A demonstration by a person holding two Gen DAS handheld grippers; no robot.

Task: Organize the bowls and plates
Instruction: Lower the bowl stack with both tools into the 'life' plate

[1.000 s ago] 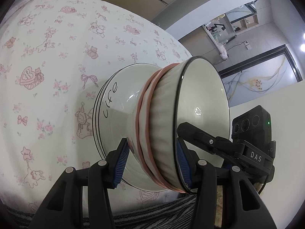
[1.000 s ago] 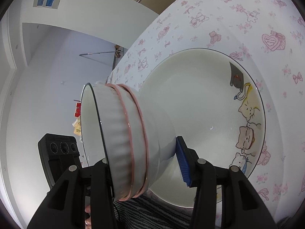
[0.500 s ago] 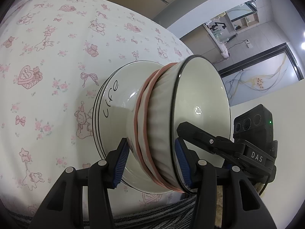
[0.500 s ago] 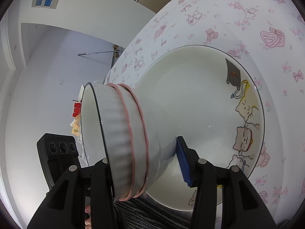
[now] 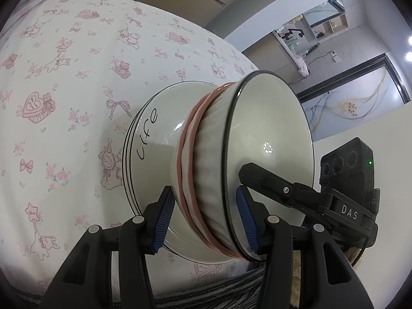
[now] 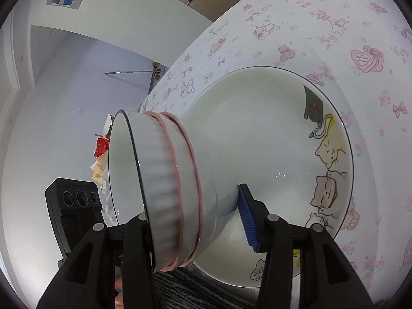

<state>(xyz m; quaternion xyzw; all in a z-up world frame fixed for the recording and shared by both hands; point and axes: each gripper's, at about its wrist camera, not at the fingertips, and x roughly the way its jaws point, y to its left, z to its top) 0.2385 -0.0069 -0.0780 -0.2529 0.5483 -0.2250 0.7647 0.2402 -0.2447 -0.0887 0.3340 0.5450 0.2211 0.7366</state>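
A stack of nested white ribbed bowls (image 5: pixel 211 154) with pink rims hangs tilted in front of a large white plate (image 5: pixel 154 134) that has "Life" written on it. My left gripper (image 5: pixel 206 216) is shut on the stack's wall, one blue pad outside near the base and the other inside the top bowl. The right gripper's finger (image 5: pixel 270 182) also reaches into that bowl. In the right wrist view my right gripper (image 6: pixel 195 219) is shut on the same bowl stack (image 6: pixel 164 180) from the opposite side, over the cat-printed plate (image 6: pixel 270 128). Whether the stack touches the plate I cannot tell.
The plate lies on a white tablecloth (image 5: pixel 64 64) with pink bears, bows and hearts. Grey striped fabric (image 5: pixel 206 291) runs along the near edge. Red and yellow packets (image 6: pixel 101 146) show beyond the bowls. The table edge (image 5: pixel 231 49) drops to the room floor.
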